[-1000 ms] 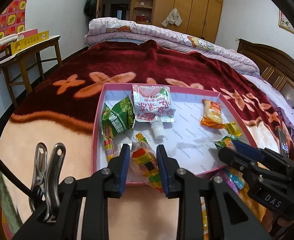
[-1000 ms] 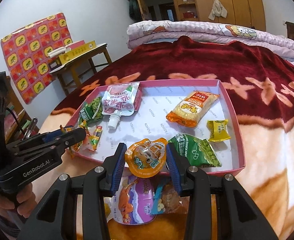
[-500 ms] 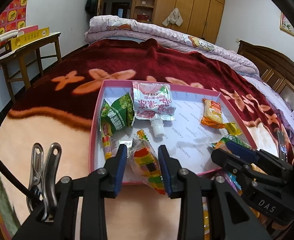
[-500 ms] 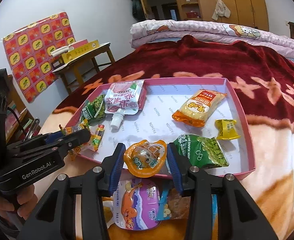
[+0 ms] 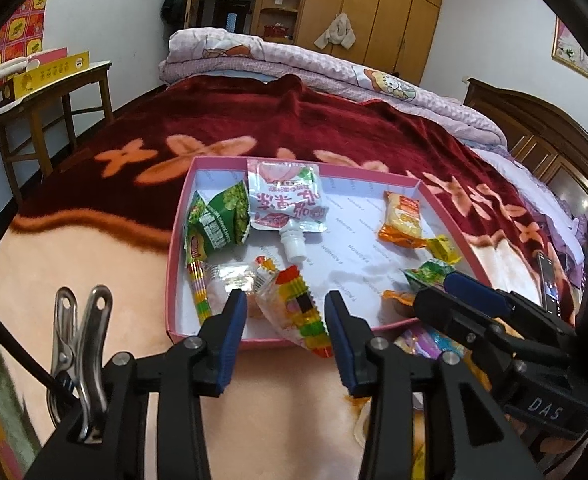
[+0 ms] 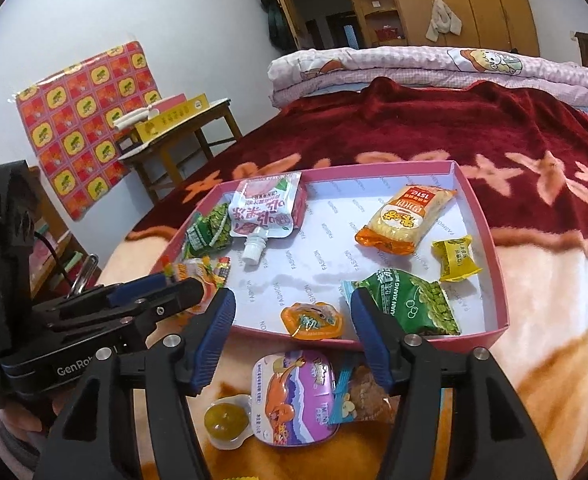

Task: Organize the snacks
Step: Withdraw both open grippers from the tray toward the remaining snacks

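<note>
From the left wrist view, the left gripper (image 5: pixel 285 314) was letting go: its blue-padded jaws were opening, with the crinkly clear packet of rainbow-striped gummy candy (image 5: pixel 294 312) lying between them, slumped over the near wall of the shallow pink cardboard tray with its white printed lining (image 5: pixel 175 240). The pads no longer seemed to press it. Part of that packet hung outside the rim, so I judged a good release needed the jaws to clear it fully and pull back without dragging the slippery film out again. Further in lay a puffy green foil bag of peas (image 5: pixel 219 220) and a flat white spouted drink pouch with a screw cap (image 5: pixel 285 208), both glossy and light. The tray sat on a plush dark red and peach blanket with flower shapes (image 5: pixel 229 120), soft enough to let it tilt.

From the right wrist view, the right gripper (image 6: pixel 289 308) was opening too, its jaws well apart either side of a small orange-lidded jelly cup with a scalloped rim (image 6: pixel 312 320), which rested on the tray floor just inside the near wall, touched by neither pad. Beside it was another green pea bag (image 6: pixel 410 300); beyond, an orange noodle-snack packet (image 6: pixel 406 218) and a yellow wrapped sweet (image 6: pixel 456 254). On the blanket, outside the tray, a purple-lidded pudding tub (image 6: pixel 298 396) and a small clear cup with a yellow-green filling (image 6: pixel 225 420) waited, rigid and easy to pinch, I thought.
</note>
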`<action>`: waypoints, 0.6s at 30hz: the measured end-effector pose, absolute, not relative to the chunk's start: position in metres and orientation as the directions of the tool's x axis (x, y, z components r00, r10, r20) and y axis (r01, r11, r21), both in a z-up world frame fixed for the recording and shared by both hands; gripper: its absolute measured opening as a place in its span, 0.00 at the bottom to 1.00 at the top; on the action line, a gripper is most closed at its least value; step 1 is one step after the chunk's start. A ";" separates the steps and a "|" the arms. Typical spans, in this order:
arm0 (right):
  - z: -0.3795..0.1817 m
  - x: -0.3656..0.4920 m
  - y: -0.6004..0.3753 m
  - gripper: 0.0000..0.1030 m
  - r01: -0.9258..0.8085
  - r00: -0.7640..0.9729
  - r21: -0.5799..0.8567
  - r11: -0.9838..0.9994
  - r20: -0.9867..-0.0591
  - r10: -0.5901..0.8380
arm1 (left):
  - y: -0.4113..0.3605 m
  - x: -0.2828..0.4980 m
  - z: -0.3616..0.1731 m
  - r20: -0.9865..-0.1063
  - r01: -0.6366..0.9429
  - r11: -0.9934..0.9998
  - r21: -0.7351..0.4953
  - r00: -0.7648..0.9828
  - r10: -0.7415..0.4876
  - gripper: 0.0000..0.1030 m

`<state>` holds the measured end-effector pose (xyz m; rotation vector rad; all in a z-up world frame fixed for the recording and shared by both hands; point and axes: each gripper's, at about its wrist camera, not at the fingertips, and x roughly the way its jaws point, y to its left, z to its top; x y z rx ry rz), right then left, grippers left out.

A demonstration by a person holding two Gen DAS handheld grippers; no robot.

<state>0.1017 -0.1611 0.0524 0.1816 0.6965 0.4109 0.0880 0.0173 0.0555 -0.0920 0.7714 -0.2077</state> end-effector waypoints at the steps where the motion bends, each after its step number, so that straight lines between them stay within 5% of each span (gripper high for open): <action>1: 0.054 0.100 -0.162 0.60 -0.306 0.693 0.301 0.903 -0.580 0.428 | 0.017 0.086 0.057 -0.680 0.155 0.975 -0.159 0.699 -0.221 0.41; 18: 0.058 0.066 -0.185 0.60 -0.261 0.690 0.315 0.913 -0.600 0.404 | 0.009 0.053 0.074 -0.670 0.202 0.963 -0.180 0.691 -0.270 0.41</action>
